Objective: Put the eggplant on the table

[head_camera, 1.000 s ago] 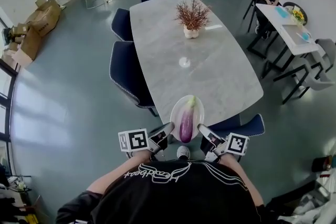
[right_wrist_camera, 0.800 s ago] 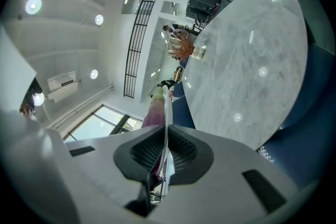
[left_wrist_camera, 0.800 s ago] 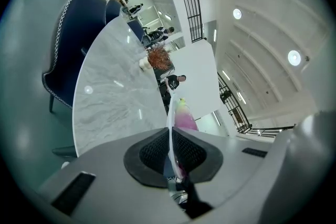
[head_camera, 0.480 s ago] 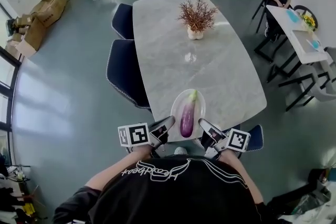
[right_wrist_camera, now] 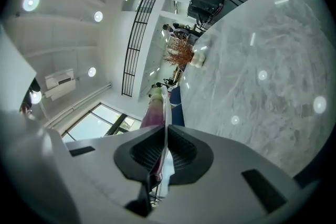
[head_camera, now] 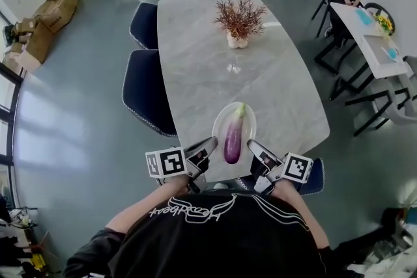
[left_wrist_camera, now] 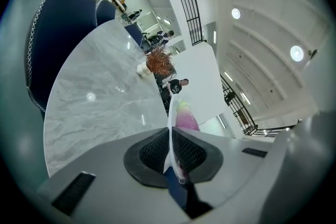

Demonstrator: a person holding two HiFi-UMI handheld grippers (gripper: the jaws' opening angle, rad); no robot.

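While the eggplant (head_camera: 233, 138) lies on a white plate (head_camera: 219, 122) at the near end of the marble worktop (head_camera: 208, 55), both grippers pinch that plate by its rim. The left gripper (head_camera: 207, 146) has its jaws closed on the rim at about 8 o'clock of the plate, and the right gripper (head_camera: 254, 148) at about 4 o'clock. Each gripper view shows the thin white edge squeezed between the ribbed jaw faces, with the purple fruit just beyond.

The eggplant therefore sits between the two grippers, toward 12 o'clock from both and about equally near each. Its long axis runs roughly 6 to 12 o'clock, along the length of the worktop. The green stem end points to about 12 or 1 o'clock, toward the dried plant (head_camera: 238, 16) farther up the worktop, and the fat purple end points toward the person.

Whether the plate rests on the worktop or hangs just above its near edge cannot be told. The task looks close to done. What remains is probably to settle the plate flat and level, so the fruit does not roll sideways, and then free the rim.
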